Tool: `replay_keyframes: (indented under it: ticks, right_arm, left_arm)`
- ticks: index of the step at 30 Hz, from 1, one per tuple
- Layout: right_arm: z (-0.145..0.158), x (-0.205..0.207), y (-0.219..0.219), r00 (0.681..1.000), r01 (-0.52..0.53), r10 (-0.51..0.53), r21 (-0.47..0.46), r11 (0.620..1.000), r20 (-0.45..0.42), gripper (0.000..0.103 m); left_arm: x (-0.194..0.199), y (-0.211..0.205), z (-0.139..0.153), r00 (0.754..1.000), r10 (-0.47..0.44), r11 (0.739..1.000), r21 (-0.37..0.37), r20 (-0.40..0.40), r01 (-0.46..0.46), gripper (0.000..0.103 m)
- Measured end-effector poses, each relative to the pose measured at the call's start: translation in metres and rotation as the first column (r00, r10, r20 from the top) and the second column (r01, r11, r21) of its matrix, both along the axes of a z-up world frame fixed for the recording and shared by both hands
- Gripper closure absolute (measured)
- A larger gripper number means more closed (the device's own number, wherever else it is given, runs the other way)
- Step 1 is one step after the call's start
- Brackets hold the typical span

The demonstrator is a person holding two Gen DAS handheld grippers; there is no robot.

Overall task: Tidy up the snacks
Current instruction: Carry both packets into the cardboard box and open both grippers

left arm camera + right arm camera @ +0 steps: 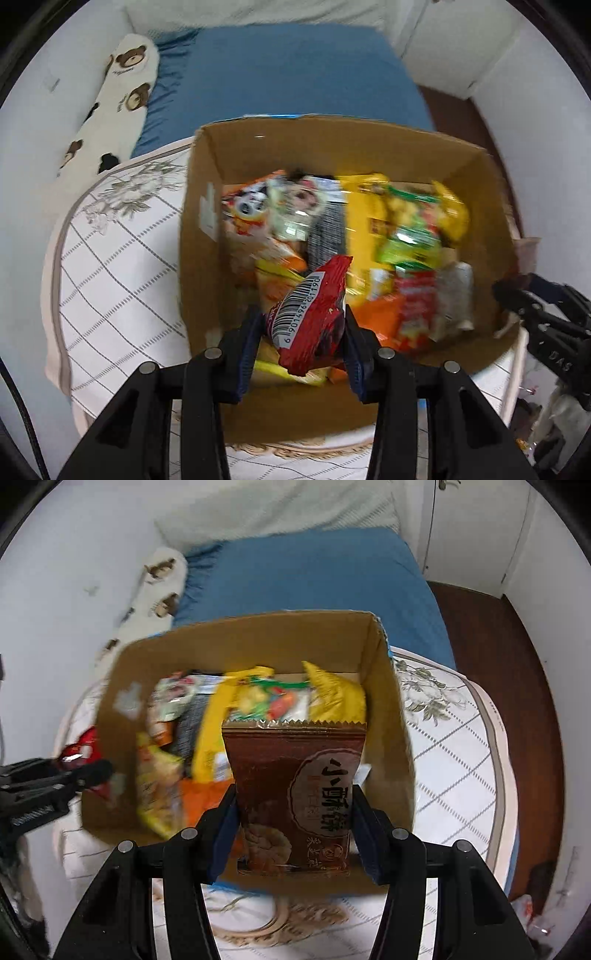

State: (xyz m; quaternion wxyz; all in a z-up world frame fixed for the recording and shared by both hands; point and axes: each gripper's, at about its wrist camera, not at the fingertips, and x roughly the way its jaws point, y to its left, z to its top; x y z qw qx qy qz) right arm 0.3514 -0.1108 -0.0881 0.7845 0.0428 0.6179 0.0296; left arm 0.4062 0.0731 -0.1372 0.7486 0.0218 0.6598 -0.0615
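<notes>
Down at the bottom of each wrist view, the left gripper (301, 328) is clamped on a red snack packet (308, 317) with a barcode, and the right gripper (293, 812) is clamped on a brown snack pouch (295, 794). Behind both, filling mid-frame, an open cardboard box (207, 206) of blurred snack bags (406, 236) sits on a quilted mattress (110, 277), with a blue sheet (288, 74) toward the top.

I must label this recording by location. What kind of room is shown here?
Most likely a bedroom. The cardboard box of snacks stands on a quilted mattress partly covered by a blue sheet, and a long bear-print pillow lies along the wall.
</notes>
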Motion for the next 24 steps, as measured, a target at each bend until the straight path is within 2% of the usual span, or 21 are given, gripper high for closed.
replay_keyframes:
  ticks: [5, 9, 11, 12, 13, 14, 16, 24]
  right_arm:
    - [-0.031, 0.031, -0.006, 0.998, 0.019, -0.02, -0.02, 1.0, -0.059, 0.044]
    - [-0.054, 0.049, -0.008, 0.995, 0.034, -0.035, -0.021, 0.999, -0.089, 0.042]
    - [-0.063, 0.054, -0.011, 0.992, 0.048, -0.051, -0.024, 0.999, -0.119, 0.028]
    - [-0.065, 0.054, -0.012, 0.99, 0.055, -0.058, -0.023, 0.998, -0.126, 0.021]
    - [-0.067, 0.055, -0.013, 0.99, 0.063, -0.066, -0.025, 0.998, -0.127, 0.01]
    - [-0.067, 0.055, -0.014, 0.99, 0.064, -0.067, -0.026, 0.998, -0.124, 0.009]
    - [-0.069, 0.057, -0.013, 0.99, 0.065, -0.069, -0.038, 0.997, -0.122, 0.009]
    - [-0.067, 0.048, -0.008, 0.992, 0.071, -0.07, 0.0, 0.997, -0.109, 0.007]
  left_arm:
    - [0.021, 0.006, -0.025, 0.999, 0.028, 0.998, 0.054, -0.033, -0.027, 0.064]
    - [0.035, 0.009, -0.039, 0.997, 0.05, 0.997, 0.053, -0.061, -0.047, 0.064]
    - [0.038, 0.007, -0.043, 0.996, 0.049, 0.997, 0.057, -0.072, -0.045, 0.063]
    - [0.039, 0.007, -0.046, 0.996, 0.056, 0.997, 0.062, -0.075, -0.052, 0.059]
    - [0.04, 0.007, -0.048, 0.995, 0.061, 0.997, 0.057, -0.077, -0.056, 0.044]
    - [0.04, 0.007, -0.049, 0.995, 0.067, 0.997, 0.047, -0.078, -0.064, 0.023]
    - [0.041, 0.005, -0.051, 0.995, 0.074, 0.997, 0.037, -0.062, -0.071, 0.01]
    - [0.031, -0.011, -0.047, 0.999, 0.037, 0.998, 0.05, -0.005, -0.037, 0.01]
